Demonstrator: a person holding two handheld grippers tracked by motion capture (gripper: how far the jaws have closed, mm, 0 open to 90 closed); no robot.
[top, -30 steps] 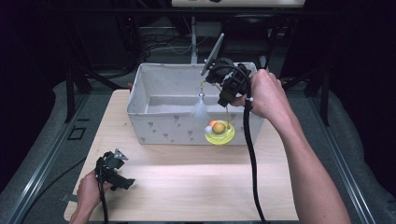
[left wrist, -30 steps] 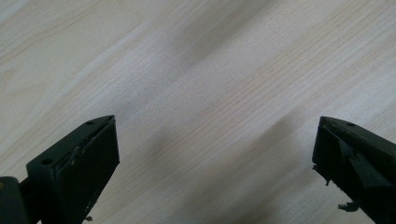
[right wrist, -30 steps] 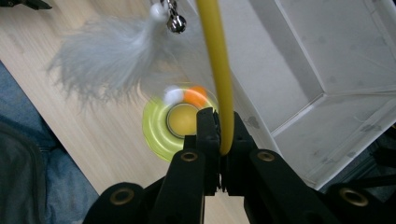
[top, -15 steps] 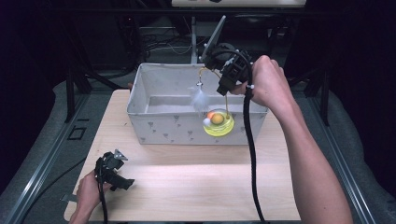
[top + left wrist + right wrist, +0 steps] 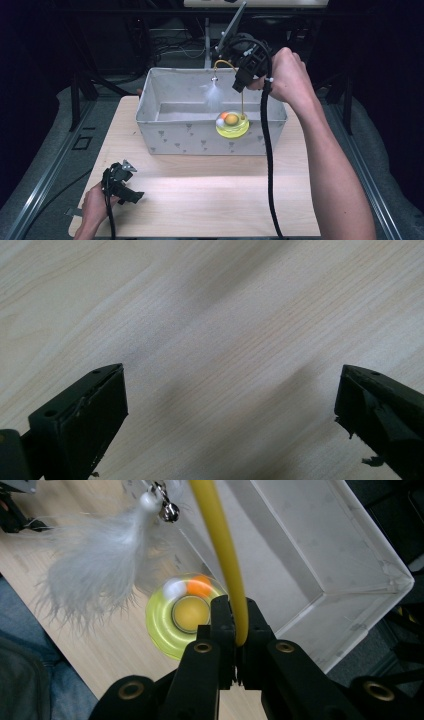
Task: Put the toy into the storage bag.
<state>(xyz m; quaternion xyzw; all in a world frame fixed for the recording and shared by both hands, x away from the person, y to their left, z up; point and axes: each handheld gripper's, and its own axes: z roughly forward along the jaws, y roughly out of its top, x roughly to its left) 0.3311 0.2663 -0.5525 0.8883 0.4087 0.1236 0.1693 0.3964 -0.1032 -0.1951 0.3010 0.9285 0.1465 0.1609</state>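
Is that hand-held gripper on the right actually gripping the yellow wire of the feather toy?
Touching. In the right gripper view the right hand-held gripper has its black jaws closed tight on the yellow wire, with no gap either side, while the white feather hangs free.

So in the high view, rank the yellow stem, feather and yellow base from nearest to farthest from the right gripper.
1. Yellow stem: clamped in the right gripper, hanging below it.
2. Feather: dangling to its left, over the bin.
3. Yellow base: lowest, at the stem's bottom end.
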